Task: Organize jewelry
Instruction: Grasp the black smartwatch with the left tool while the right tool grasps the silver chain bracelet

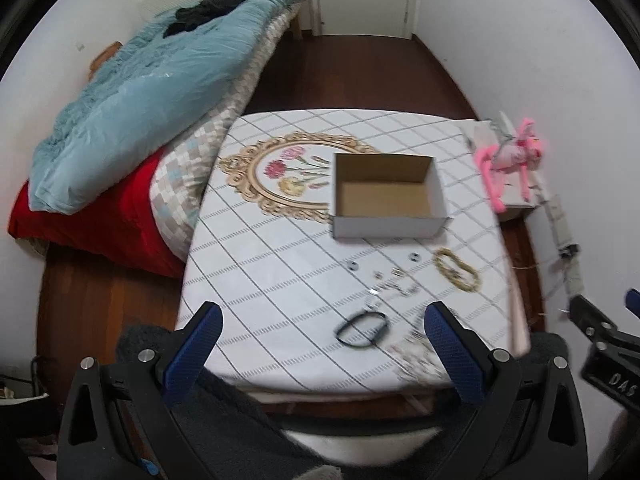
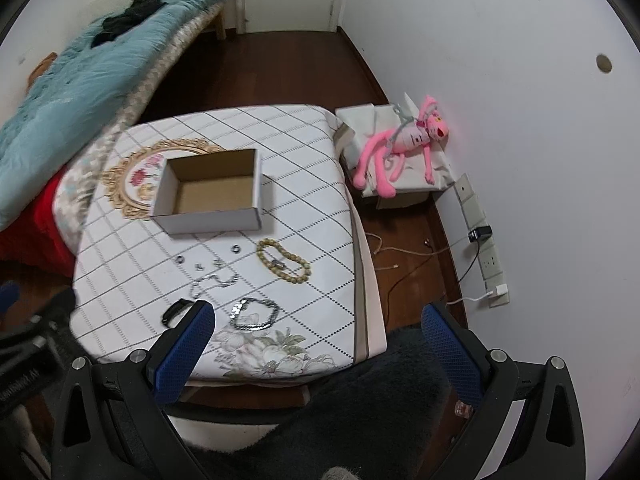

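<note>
**Jewelry laid out, box empty, both tools poised**

We hold the left tool (image 1: 322,334) and the right tool (image 2: 318,330) above the near edge of the cloth-covered bench (image 2: 304,160), each with its blue pads spread wide and nothing between them. The open cardboard box (image 2: 212,190) stands empty toward the bench's far side. Between it and us lie the beaded bracelet (image 2: 284,261), a silver link bracelet (image 2: 256,314), a black band (image 1: 362,328), a thin chain (image 2: 212,282) and what we take to be small rings (image 2: 236,248), though blur leaves them uncertain. We judge every piece light. The beads look rounded and likely to roll between the pads, so a pinch across the strand seems best. The chain is limp and will sag. The rings sit flat and may skid.
</note>
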